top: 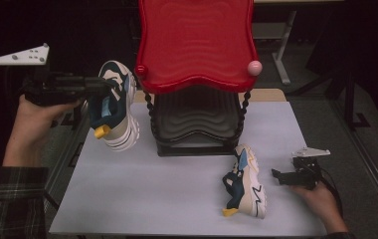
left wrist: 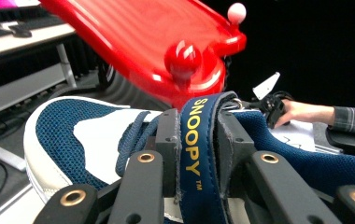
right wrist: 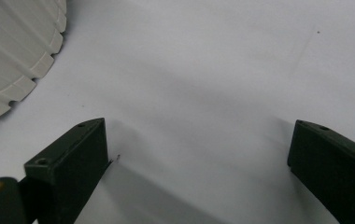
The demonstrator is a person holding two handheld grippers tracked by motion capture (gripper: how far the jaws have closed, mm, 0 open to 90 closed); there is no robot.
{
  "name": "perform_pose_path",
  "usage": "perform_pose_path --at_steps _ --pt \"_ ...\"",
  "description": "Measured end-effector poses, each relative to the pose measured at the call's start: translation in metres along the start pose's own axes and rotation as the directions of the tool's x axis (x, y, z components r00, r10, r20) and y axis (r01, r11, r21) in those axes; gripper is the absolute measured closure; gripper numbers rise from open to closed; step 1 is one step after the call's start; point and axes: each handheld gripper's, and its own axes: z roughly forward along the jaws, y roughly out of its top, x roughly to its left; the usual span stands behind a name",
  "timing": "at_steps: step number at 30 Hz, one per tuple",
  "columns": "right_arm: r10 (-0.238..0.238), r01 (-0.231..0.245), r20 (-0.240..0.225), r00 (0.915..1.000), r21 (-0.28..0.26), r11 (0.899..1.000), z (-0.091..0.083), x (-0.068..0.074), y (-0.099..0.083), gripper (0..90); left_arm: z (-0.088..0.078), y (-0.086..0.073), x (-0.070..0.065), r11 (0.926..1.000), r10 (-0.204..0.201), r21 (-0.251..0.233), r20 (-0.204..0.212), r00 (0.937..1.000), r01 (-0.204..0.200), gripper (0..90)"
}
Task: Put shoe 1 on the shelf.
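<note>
1. High view first: the left gripper [top: 111, 85] has a blue-and-white sneaker [top: 119, 110] lifted clear of the white surface [top: 167, 199], hanging just left of the red shoe rack [top: 195, 45]. Its mate, the second sneaker [top: 245, 180], lies on its side near the front right of the surface, just beside the right gripper [top: 278, 175].

2. Grip: in the left gripper view the fingers [left wrist: 168, 144] are nearly closed, pinching the navy "SNOOPY" tongue strap [left wrist: 195, 154] and nothing else. The whole shoe dangles from that soft strip.

3. Risk one, as I judge it: the strap could slide out through the pads, or the shoe could swing and twist, since the hold is high and off-centre with the heavy sole hanging below.

4. Risk two: the toe sits close to the red knob [left wrist: 183, 57] at the corner of the rack's top shelf. Moving it sideways at this height could knock the shelf edge or catch the beaded post [top: 149, 107].

5. Risk three: a shoe that lands tilted on the wavy shelf may roll off again.

6. Pose, left: the left hand [top: 38, 117] holds its gripper about level, pointing across toward the rack, forearm in a plaid sleeve [top: 15, 199] coming up from the lower left.

7. Pose, right: the right hand [top: 321, 199] rests low at the surface's right edge, gripper pointing left toward the lying sneaker. Its fingers [right wrist: 70, 158] stand wide apart over bare surface, holding nothing, with a ribbed white sole [right wrist: 17, 51] off to one side.
</note>
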Motion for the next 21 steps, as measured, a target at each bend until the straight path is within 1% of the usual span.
perform_pose_path --at_steps 1,2,3,4,5,6,8,9,10,12,17,21 --pt "0.000 0.000 0.000 1.0000 0.000 1.000 0.000 0.000 0.000 4.4 -0.002 0.010 0.001 0.9999 0.013 -0.005 -0.006 0.9999 -0.013 73.2" --pt "0.000 0.000 0.000 1.0000 0.000 1.000 0.000 0.000 0.000 4.4 -0.002 0.010 0.001 0.9999 0.013 -0.005 -0.006 0.9999 -0.013 73.2" --pt "0.000 0.000 0.000 1.0000 0.000 1.000 0.000 0.000 0.000 4.4 -0.003 0.015 0.001 0.9998 0.021 -0.007 -0.006 0.9998 -0.021 73.2" --pt "0.002 -0.002 0.000 1.0000 0.001 1.000 0.000 0.000 0.000 4.4 -0.006 0.026 0.002 0.9993 0.036 -0.012 -0.011 0.9993 -0.036 73.3" --pt "0.002 -0.002 0.000 1.0000 0.001 1.000 0.000 0.000 0.000 4.4 -0.006 0.026 0.002 0.9993 0.036 -0.012 -0.011 0.9993 -0.036 73.3" --pt "0.001 -0.001 0.000 1.0000 0.000 1.000 0.000 0.000 0.000 4.4 -0.008 0.037 0.002 0.9987 0.048 -0.018 -0.017 0.9987 -0.049 73.2" --pt "0.002 -0.002 0.000 1.0000 0.000 1.000 0.000 0.000 0.000 4.4 -0.010 0.047 0.004 0.9979 0.060 -0.023 -0.021 0.9980 -0.061 73.3" --pt "0.001 -0.001 0.000 1.0000 0.002 1.000 0.000 0.000 0.000 4.4 -0.010 0.047 0.004 0.9979 0.060 -0.023 -0.021 0.9980 -0.061 73.3" --pt "0.001 -0.001 0.000 1.0000 0.002 1.000 0.000 0.000 0.000 4.4 -0.012 0.057 0.005 0.9970 0.071 -0.029 -0.025 0.9972 -0.071 73.3" --pt "0.002 -0.002 0.001 1.0000 0.002 1.000 0.000 0.000 0.000 4.4 -0.013 0.067 0.006 0.9957 0.085 -0.035 -0.027 0.9960 -0.086 73.3" --pt "0.001 -0.001 0.000 1.0000 0.002 1.000 0.000 0.000 0.000 4.4 -0.012 0.090 0.007 0.9927 0.109 -0.049 -0.020 0.9938 -0.110 73.4" --pt "0.001 -0.001 0.000 1.0000 0.002 1.000 0.000 0.000 0.000 4.4 -0.008 0.107 0.008 0.9896 0.128 -0.063 -0.017 0.9916 -0.129 73.4"
